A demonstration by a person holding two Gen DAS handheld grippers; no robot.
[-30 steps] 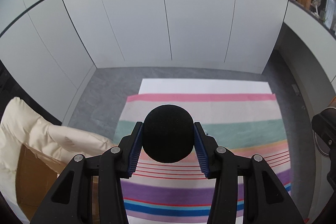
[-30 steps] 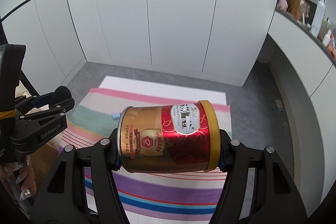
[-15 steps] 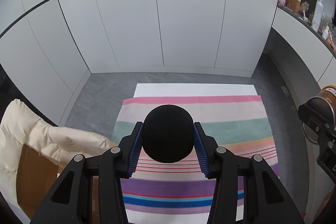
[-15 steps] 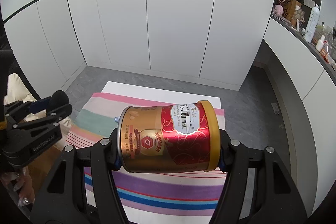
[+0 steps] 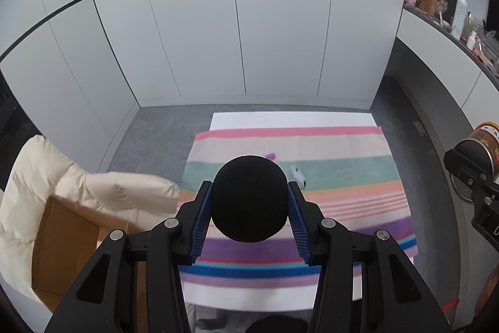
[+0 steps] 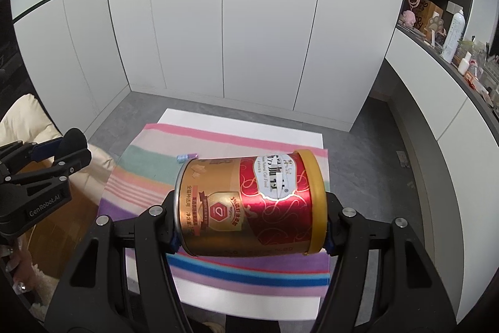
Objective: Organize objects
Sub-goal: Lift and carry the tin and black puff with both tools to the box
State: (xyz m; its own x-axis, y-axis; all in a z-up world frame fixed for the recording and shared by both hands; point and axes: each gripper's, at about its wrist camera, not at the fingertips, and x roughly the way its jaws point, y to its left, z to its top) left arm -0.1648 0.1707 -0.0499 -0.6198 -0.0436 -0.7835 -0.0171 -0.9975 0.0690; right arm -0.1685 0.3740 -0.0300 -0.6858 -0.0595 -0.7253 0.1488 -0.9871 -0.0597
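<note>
Both grippers have risen and pulled back since the earlier frames, so more of the striped cloth [image 5: 296,186] and the grey floor [image 5: 162,133] around it shows now; two small things have come into the left view on the green stripe, a white one [image 5: 297,175] and a pink one [image 5: 270,156], both partly hidden behind the ball [image 5: 249,198].

At the left edge a cardboard box [image 5: 62,242] stands open on the floor; a cream padded jacket [image 5: 93,189] lies over its rim and partly into it; what else is inside I cannot tell.

The left gripper [image 5: 249,205] points down toward the cloth, and its jaws are closed on the black ball, the blue pads pressing it from both sides; in the right view this gripper [image 6: 67,147] shows from the side, above the box and jacket, with fingers [image 6: 18,270] of the person below it.

The right gripper [image 6: 249,208] also points down over the cloth; its jaws hold a red and gold can [image 6: 249,205] by its two ends, the can lying on its side with the yellow lid to the right; a small bluish thing [image 6: 187,157] lies on the cloth just beyond the can.

In the left view the can [image 5: 485,145] shows at the right edge, well apart from the ball.

Along the right wall a shelf [image 6: 436,52] carries bottles and small items, too small to name.
</note>
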